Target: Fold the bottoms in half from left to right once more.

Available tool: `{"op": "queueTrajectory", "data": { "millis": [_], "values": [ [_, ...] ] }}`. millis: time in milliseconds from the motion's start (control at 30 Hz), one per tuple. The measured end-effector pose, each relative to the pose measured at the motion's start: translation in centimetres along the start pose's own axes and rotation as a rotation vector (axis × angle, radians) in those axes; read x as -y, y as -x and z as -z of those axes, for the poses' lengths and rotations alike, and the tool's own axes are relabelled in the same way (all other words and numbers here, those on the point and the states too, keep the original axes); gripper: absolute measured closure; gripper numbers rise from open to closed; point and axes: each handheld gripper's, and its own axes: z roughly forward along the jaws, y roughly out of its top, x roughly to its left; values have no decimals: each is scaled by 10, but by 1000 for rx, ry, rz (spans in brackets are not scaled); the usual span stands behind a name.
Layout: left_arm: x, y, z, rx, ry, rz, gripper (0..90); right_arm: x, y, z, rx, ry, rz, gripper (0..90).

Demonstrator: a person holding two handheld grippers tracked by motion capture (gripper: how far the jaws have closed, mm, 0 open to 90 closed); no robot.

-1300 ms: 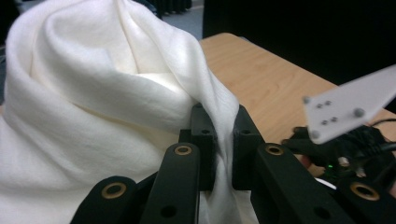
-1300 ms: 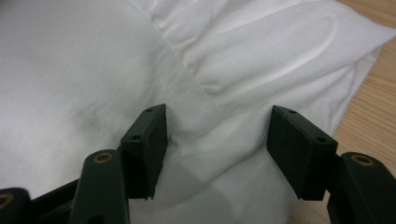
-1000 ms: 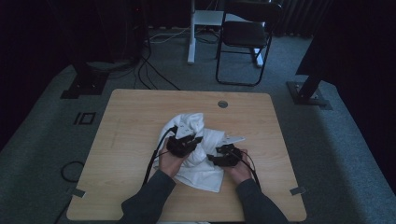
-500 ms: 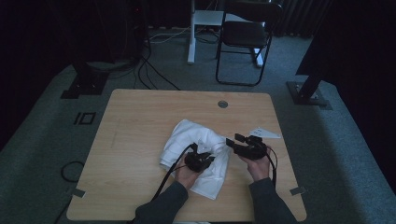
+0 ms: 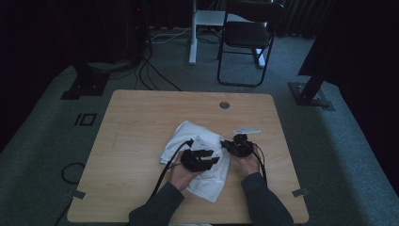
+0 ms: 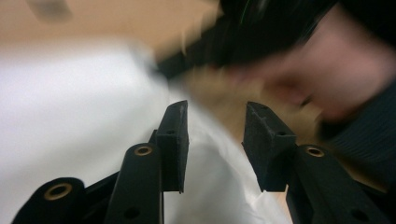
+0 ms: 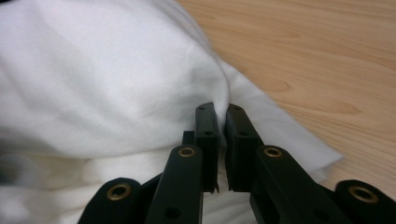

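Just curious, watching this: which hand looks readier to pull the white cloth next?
Probably the right gripper: its jaws have just closed, pinching a fold of the white cloth. The left gripper has just been opening, jaws apart above it.

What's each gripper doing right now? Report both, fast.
Left gripper: open, jaws just opening, over the white cloth, gripping nothing.
Right gripper: just closed, shut on a fold of the white cloth.

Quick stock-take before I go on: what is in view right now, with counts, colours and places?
white cloth: one, white, rumpled at table's near middle
paper tag: one, white, on the table beyond the right gripper
table: one, light wood, centre, with a round port at the far edge
folding chair: one, black, behind the table
cables: several, black, on the floor far left
left gripper: black, jaws apart over the cloth, just opening
right gripper: black, shut on a cloth fold
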Motion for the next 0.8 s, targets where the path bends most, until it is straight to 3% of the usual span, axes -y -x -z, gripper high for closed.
{"op": "queueTrajectory", "data": {
  "millis": [67,100,133,233,300,367,467,600,667,733,800],
  "values": [
    [-16,-11,24,-71,50,-23,614,1,3,-3,19,-16,-1,849],
    [-24,-22,34,-143,56,-45,626,1,5,-4,26,-20,1,849],
    [-27,-31,38,-180,51,-47,658,1,6,-5,33,-23,1,849],
    [-29,-71,39,-245,-12,18,731,0,7,-8,49,-34,15,847],
    [-22,-93,30,-262,-78,52,801,-2,8,-11,67,-44,30,847],
    [-9,-104,17,-204,-143,59,856,-3,9,-15,82,-56,34,848],
    [11,-96,1,-121,-195,3,888,-4,13,-19,91,-64,30,848],
    [30,-74,-20,-113,-257,-52,900,-4,17,-23,97,-67,10,845],
    [37,-72,-24,-112,-236,-11,900,-4,19,-22,102,-69,5,816],
    [41,-73,-24,-115,-211,49,900,-4,20,-17,110,-63,-2,692],
    [43,-73,-24,-133,-205,64,900,-6,22,-8,106,-40,-13,624]
  ]
}}
